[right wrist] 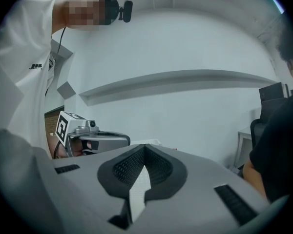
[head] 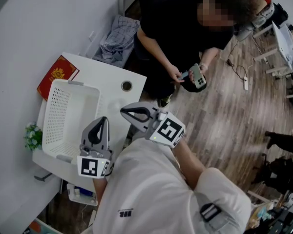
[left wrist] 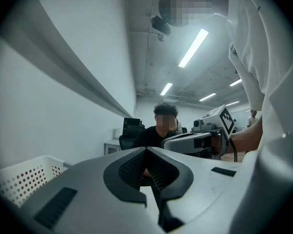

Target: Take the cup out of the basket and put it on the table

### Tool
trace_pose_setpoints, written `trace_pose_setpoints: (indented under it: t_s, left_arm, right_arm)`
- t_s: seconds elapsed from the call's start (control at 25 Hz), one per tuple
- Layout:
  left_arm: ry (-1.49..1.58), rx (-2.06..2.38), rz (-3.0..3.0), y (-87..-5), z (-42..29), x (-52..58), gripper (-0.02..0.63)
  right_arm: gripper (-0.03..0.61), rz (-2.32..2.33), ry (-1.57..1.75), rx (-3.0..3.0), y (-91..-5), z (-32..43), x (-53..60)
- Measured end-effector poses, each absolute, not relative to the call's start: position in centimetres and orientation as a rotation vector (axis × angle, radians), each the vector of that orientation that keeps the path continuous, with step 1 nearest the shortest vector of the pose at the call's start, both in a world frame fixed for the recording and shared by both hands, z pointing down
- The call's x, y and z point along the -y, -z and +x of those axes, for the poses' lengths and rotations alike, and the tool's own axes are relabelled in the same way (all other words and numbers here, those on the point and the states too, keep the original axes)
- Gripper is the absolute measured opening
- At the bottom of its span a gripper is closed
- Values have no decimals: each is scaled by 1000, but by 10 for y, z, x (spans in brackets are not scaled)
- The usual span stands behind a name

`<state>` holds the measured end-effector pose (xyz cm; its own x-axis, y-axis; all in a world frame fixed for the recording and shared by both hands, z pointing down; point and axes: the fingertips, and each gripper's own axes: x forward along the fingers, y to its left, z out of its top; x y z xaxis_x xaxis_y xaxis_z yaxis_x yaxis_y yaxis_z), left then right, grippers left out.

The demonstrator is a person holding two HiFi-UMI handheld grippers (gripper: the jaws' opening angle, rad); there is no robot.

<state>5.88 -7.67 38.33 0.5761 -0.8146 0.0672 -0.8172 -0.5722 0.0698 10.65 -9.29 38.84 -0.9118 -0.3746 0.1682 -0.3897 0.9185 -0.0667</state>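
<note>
1. At the left gripper (left wrist: pixel 146 149), the jaws are pressed together tip to tip and clamp nothing. It points roughly level.
2. Just to its right, near but not touching, the right gripper (right wrist: pixel 145 146) also has its jaws closed on nothing, and its nose is tipped slightly downward.
3. Below and to the left of the left gripper, the white perforated basket (head: pixel 68 113) rests on the white table (head: pixel 112 79). Its holed wall shows at the lower left of the left gripper view.
4. The cup cannot be made out in any view.
5. Past the basket's far end, a red booklet (head: pixel 57 75) with a gold emblem lies at the table's corner. A small green plant (head: pixel 33 136) stands against the basket's outer side, away from both grippers.
6. Ahead of the right gripper, a round hole (head: pixel 126 86) shows in the tabletop. Beyond it a person in black (head: pixel 176 23) sits holding a small device (head: pixel 198 77).
7. Behind both grippers is the holder's white shirt (head: pixel 151 189).
</note>
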Motion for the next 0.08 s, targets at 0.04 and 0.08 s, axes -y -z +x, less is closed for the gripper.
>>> trace_pose_setpoints:
  t_s: [0.04, 0.08]
  left_arm:
    - [-44, 1402, 2713, -383, 59, 76, 9]
    - [-46, 1400, 2720, -382, 59, 74, 9]
  right_arm:
    - [12, 586, -146, 2925, -388, 106, 91]
    - [12, 585, -144, 2924, -388, 106, 90]
